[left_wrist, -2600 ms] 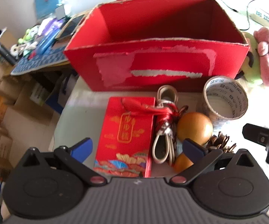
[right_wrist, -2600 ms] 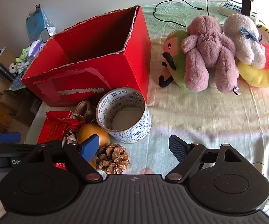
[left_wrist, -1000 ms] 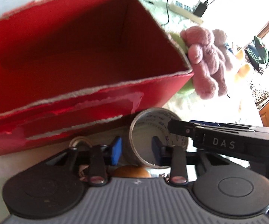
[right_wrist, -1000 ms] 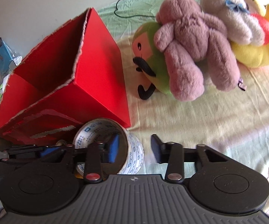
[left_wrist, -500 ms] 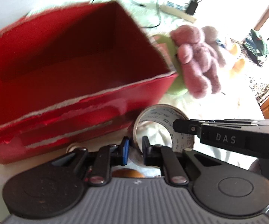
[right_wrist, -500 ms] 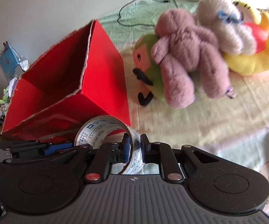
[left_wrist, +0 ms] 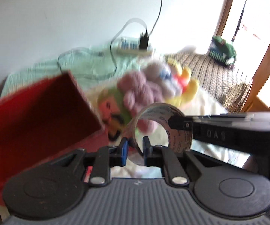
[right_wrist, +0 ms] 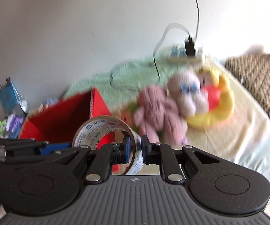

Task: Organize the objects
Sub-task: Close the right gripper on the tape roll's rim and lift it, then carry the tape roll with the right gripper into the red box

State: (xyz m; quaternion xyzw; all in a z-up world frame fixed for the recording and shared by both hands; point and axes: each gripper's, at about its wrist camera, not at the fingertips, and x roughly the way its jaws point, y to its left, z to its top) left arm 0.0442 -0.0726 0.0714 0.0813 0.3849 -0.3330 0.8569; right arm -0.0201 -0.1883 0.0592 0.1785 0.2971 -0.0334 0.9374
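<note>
Faintly, "DAS" mirrored on right gripper (left_wrist: pixel 180 123)

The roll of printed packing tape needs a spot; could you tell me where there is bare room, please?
The open red cardboard box shows a bare interior. Bare pale sheet lies right of the heap of plush toys. Crowded: the power strip with cables behind them.

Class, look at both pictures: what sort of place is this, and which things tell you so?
Probably a lived-in home room: plush toys heaped on a cloth-covered surface, a power strip by the wall, and a striped sofa.
</note>
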